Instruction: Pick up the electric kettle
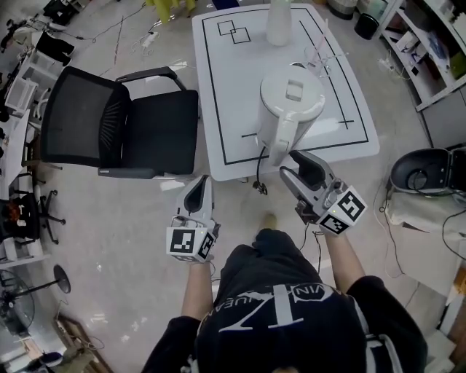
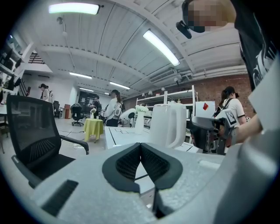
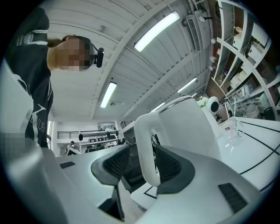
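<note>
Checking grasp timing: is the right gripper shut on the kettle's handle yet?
Open. On the right gripper, the jaws stand apart around the kettle's handle, with a clear gap on one side.

**Head view.** The white bottle (image 1: 279,22) at the 12 o'clock edge of the table (image 1: 218,109) is cut off by the picture's top edge. The right gripper (image 1: 295,164) covers the lower end of the handle of the electric kettle (image 1: 293,98). The kettle's lid hides its base. The shelving (image 1: 437,51) at 2 o'clock runs out of the picture.

**Left gripper view.** The body of the left gripper (image 2: 141,146) hides the kettle's foot. People (image 2: 114,106) at the kettle's 9 o'clock are too small to detail.

**Right gripper view.** The gripper body hides the kettle's lower half. The handle's lower end passes behind the pad at 5 o'clock, and contact there cannot be told.
</note>
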`<state>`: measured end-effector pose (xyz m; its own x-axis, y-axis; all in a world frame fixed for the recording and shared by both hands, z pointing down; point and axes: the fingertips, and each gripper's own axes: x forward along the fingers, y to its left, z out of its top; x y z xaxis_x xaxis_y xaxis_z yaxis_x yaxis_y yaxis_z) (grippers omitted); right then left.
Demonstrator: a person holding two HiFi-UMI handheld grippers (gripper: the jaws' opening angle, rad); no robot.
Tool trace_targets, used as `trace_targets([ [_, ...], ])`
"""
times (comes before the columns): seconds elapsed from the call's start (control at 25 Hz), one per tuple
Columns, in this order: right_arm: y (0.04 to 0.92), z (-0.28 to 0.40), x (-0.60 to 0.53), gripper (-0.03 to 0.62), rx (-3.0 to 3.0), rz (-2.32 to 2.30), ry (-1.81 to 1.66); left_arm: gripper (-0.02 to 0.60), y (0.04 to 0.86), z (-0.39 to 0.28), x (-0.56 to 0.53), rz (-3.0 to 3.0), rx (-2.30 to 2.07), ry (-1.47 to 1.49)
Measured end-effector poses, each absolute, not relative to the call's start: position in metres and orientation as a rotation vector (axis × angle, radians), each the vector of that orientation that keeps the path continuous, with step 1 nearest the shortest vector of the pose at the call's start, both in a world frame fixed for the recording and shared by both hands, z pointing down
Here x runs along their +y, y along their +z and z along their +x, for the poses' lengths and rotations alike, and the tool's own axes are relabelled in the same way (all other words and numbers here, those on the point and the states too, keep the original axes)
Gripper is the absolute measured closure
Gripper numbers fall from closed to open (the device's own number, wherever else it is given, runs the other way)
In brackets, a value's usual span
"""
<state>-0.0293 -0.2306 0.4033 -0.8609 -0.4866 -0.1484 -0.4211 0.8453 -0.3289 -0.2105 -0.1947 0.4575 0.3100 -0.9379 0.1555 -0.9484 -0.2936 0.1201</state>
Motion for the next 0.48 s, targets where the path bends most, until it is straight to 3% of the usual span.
trace_targets([
  [0.48, 0.390, -0.051, -0.245, 0.421, 2.801, -0.773, -0.399, 0.571, 0.474, -0.207, -0.203, 2.419, -1.617, 0.170],
])
